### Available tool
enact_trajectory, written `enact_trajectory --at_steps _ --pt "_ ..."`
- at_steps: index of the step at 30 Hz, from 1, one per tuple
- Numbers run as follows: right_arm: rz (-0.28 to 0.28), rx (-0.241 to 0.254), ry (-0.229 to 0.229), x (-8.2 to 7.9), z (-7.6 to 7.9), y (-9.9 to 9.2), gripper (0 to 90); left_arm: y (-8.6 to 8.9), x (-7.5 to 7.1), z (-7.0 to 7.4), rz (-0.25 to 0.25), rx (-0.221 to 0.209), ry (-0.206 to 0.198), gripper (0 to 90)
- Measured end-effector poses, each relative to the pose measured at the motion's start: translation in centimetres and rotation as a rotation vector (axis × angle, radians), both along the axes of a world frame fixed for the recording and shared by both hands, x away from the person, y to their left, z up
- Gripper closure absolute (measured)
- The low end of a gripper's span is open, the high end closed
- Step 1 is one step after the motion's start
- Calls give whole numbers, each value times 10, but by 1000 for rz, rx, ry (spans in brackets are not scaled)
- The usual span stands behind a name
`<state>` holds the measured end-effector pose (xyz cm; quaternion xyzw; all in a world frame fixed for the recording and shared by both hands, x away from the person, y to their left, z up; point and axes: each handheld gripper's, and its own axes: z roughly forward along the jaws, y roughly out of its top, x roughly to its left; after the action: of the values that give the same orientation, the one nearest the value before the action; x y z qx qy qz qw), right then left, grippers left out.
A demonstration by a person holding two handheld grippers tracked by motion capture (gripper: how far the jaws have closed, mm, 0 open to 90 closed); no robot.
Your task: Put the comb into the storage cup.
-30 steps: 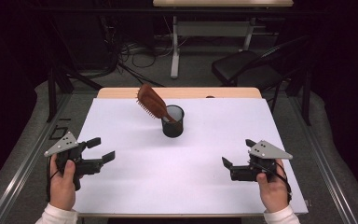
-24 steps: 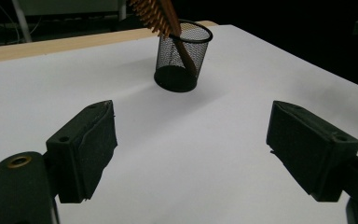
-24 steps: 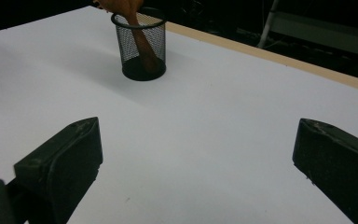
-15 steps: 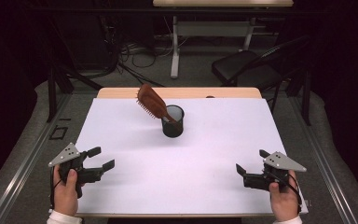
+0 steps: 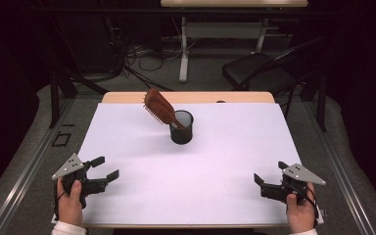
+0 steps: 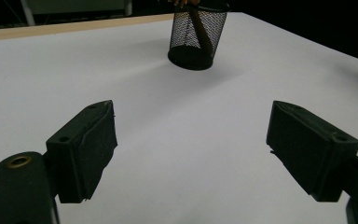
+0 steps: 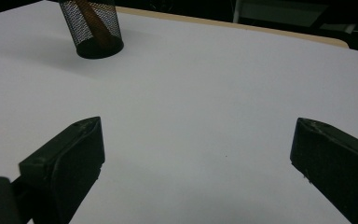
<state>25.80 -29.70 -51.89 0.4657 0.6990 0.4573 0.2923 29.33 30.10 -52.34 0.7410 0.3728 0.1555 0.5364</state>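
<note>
A black mesh cup stands at the middle back of the white table. A brown hairbrush leans in it, handle down and bristled head up to the left. My left gripper rests low near the front left corner, open, with nothing between its jaws. My right gripper sits near the front right corner, also open on nothing. In the left gripper view, the left gripper frames bare table, with the cup far ahead. In the right gripper view, the right gripper has the cup at the upper left.
A strip of wooden tabletop shows along the far edge. Behind the table stand a black chair, a white table leg and loose cables on the floor. Wide bare white surface lies between the grippers and the cup.
Both hands have sunk and drawn back toward the near edge of the table. The right one has also shifted outward to the right. Cup and brush have not moved.
</note>
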Motion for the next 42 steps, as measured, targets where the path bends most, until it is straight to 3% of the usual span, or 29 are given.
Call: enact_trajectory --at_steps 4,7,10,17,27,42 --pt "-6 9 15 0 -7 -5 29 2 1 -6 0 31 1 160" --pt "-16 21 18 1 -13 -9 31 1 1 -9 0 76 -9 160" --pt "-30 54 23 1 -16 -13 39 0 1 -12 -5 87 -5 159" --pt "-43 45 36 3 -22 -15 40 -2 2 -15 -10 92 -2 160" --pt "-47 50 63 6 -28 -17 44 2 2 -18 6 67 3 160" --pt "-47 42 63 7 -30 -17 49 4 2 -19 19 65 1 160"
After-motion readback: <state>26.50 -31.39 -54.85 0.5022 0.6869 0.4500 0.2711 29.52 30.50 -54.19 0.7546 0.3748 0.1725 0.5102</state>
